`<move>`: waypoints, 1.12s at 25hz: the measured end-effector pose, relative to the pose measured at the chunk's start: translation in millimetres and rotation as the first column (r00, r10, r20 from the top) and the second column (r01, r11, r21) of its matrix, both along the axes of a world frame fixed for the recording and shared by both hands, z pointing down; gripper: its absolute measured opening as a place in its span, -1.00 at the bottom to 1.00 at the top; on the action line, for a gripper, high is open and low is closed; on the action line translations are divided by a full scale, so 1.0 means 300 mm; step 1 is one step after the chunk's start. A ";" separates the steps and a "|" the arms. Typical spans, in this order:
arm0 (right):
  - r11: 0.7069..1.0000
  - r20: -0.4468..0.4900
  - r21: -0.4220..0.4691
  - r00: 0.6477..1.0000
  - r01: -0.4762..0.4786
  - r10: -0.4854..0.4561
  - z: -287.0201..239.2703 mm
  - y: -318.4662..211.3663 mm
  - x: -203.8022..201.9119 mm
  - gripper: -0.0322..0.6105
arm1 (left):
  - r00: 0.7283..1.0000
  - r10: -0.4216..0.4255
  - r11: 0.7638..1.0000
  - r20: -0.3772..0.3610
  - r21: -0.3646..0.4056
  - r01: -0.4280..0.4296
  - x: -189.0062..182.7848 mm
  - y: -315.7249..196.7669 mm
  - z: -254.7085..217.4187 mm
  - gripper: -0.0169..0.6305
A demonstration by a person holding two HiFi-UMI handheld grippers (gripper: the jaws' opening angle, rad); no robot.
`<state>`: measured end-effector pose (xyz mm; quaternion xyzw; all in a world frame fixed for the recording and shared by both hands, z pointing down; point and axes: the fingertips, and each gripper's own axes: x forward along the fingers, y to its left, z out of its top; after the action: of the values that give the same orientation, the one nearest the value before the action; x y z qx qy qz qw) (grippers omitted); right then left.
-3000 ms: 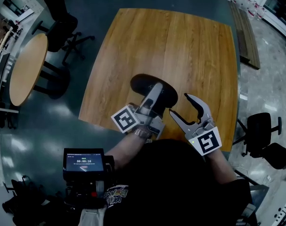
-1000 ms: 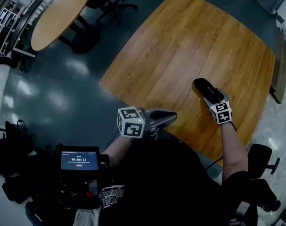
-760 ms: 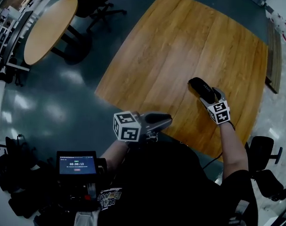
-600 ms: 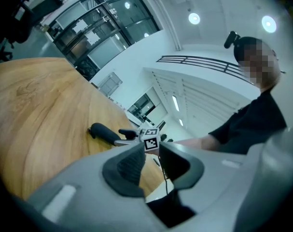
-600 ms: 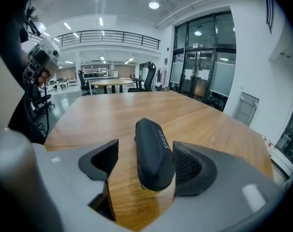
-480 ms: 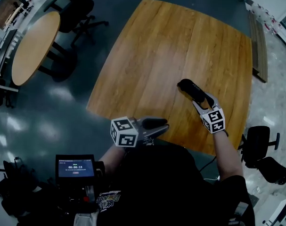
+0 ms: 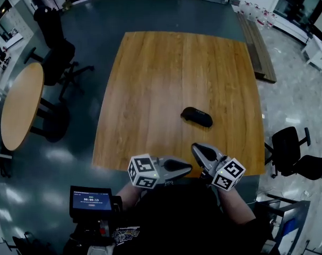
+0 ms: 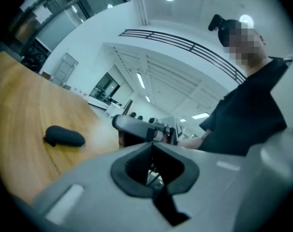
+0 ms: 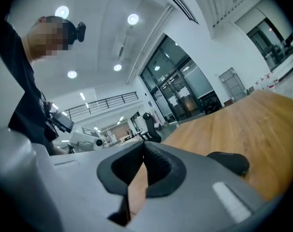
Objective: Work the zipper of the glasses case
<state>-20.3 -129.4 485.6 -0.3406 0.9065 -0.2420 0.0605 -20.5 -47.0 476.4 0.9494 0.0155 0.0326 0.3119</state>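
The black oval glasses case (image 7: 197, 117) is lying on the square wooden table (image 7: 150, 89), well apart from the left tool (image 7: 185, 167) and right tool (image 7: 197, 150). Both are hovering by the near edge, jaws together and empty. The zipper is too small to judge; the next move is probably calling for reaching out with jaws opened.

The glasses case (image 7: 197, 117) lies on the table (image 7: 150, 78) beyond left gripper (image 7: 186, 168) and right gripper (image 7: 196, 149).

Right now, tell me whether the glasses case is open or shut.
Shut, it seems: the glasses case lies as one dark shell, no gap showing.
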 end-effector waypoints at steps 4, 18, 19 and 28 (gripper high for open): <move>0.998 0.004 0.011 0.998 0.056 -0.056 -0.041 0.118 -0.065 -0.88 | 0.982 0.187 0.982 0.015 0.039 -0.187 0.068 0.123 -0.013 -0.93; 0.988 -0.134 0.128 0.989 0.085 -0.067 -0.037 0.384 0.116 -0.88 | 0.999 0.030 0.999 0.040 0.029 -0.031 0.272 0.274 0.026 -0.94; 0.989 -0.146 0.128 0.988 0.067 -0.048 -0.034 0.415 0.148 -0.88 | 0.999 -0.019 1.000 0.026 0.008 0.019 0.279 0.281 0.027 -0.94; 0.997 -0.011 -0.010 0.997 -0.079 0.079 0.008 0.634 0.407 -0.88 | 0.898 -0.422 0.887 0.120 -0.150 0.437 0.261 0.379 0.164 -0.94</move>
<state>101.8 60.8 487.9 -0.3779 0.8913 -0.2423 0.0633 57.7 66.6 525.6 0.8963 -0.2054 0.0013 0.3930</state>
